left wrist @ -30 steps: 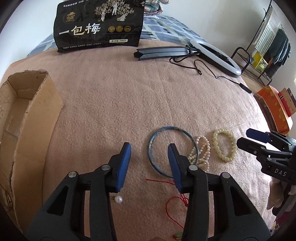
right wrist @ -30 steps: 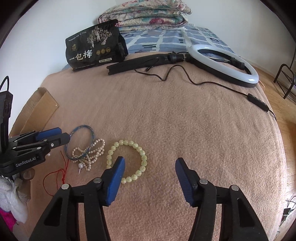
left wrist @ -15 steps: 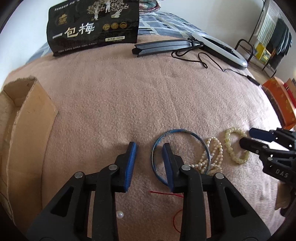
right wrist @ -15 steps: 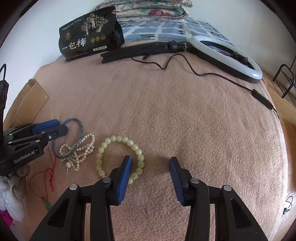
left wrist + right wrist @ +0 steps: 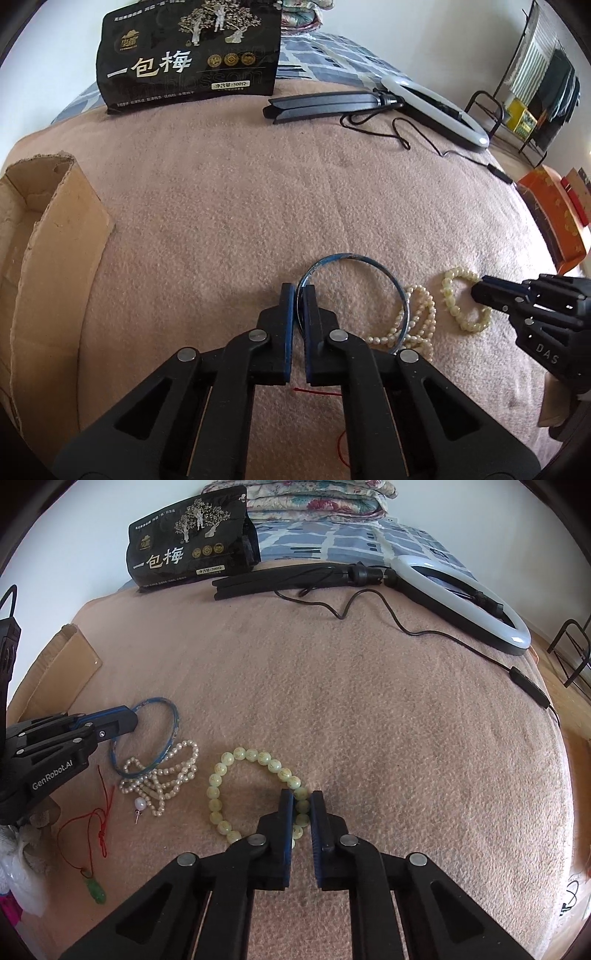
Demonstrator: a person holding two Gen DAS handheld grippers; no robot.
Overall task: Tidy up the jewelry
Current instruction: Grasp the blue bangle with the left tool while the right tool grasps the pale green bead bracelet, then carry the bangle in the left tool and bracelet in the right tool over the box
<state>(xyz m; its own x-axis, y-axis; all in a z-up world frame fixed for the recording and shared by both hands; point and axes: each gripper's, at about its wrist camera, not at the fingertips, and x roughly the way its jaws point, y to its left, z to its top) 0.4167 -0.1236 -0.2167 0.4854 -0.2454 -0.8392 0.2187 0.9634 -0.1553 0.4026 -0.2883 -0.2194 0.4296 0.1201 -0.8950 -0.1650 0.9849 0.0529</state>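
At lower centre of each view, the left gripper [image 5: 299,293] pinched the blue bangle [image 5: 369,263] rim while the right gripper [image 5: 301,800] clamped the pale green bead bracelet [image 5: 236,755], the cardboard box [image 5: 44,236] lying far left.

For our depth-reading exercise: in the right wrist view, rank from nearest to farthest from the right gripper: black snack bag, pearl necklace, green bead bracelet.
1. Green bead bracelet: between the right gripper fingers.
2. Pearl necklace: left, beside the bracelet.
3. Black snack bag: far back, upright.
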